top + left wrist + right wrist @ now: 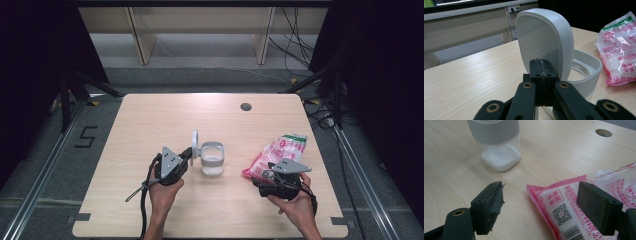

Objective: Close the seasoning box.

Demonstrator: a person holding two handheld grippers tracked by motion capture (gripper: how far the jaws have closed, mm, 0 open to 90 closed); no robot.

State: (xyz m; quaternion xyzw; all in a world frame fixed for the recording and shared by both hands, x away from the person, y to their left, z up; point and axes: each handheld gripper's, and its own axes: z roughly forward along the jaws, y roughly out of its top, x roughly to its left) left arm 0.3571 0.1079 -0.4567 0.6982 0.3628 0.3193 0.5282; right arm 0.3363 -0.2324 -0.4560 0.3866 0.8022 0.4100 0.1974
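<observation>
Left jaws pinching white lid [544, 42], right jaws spread over bag [584, 202], pale wooden table [150, 125] (dark room).

- Lid [544, 40]: plain white, glossy
- Jar [499, 145]: grey-white collar, clear body, white grains inside
- Bag [584, 202]: clear with pink edges and print, white contents, black barcode, green strip at top
- Table [150, 120]: pale wood grain
- Gripper jaws: black

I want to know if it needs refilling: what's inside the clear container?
The container holds a low layer of white granules at its bottom; its grey upper band hides the rest.
</observation>
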